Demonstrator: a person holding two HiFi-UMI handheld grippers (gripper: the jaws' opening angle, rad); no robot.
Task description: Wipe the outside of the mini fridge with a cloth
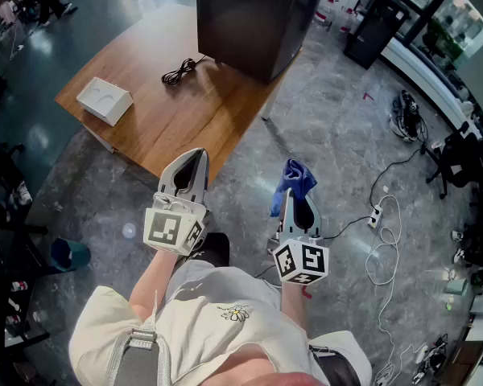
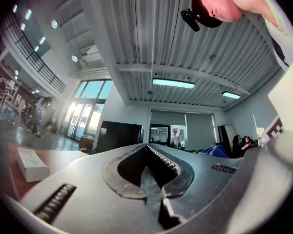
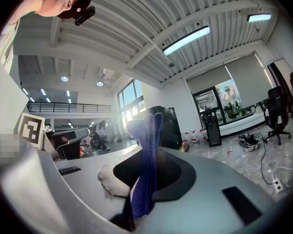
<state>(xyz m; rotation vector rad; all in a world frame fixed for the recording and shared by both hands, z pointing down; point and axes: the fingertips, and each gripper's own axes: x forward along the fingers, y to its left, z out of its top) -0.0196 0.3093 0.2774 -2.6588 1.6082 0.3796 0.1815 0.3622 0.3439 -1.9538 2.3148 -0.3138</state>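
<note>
Mini fridge (image 1: 253,18): black, upright on the far end of the wooden surface (image 1: 165,115), at 12 o'clock from both grippers and well apart from them; its right side stands at the surface's right edge.
Cloth (image 1: 295,177): blue, bunched, standing up out of the right gripper's tips; well apart from the fridge.
Right gripper (image 1: 293,195): jaws clamped on the cloth; in the right gripper view the fabric (image 3: 145,179) runs up between them and the fridge (image 3: 164,126) shows just behind it, at 12 o'clock.
Left gripper (image 1: 191,159): jaws together, tips meeting, nothing between them; it hangs over the surface's near corner. In the left gripper view the fridge (image 2: 118,136) lies at 11 o'clock beyond the tips (image 2: 147,146).
Surface edges: near corner under the left gripper; right edge runs up toward the fridge at 1 o'clock.
On the surface: white box (image 1: 105,100) at 10 o'clock of the left gripper; coiled black cable (image 1: 179,72) just beside the fridge's lower left corner.
Open room: bare grey stone floor (image 1: 330,127) between the right gripper and the fridge.
Floor items: power strip (image 1: 377,215) with white cord at 3 o'clock of the right gripper; teal bucket (image 1: 67,254) at 8 o'clock of the left gripper.
</note>
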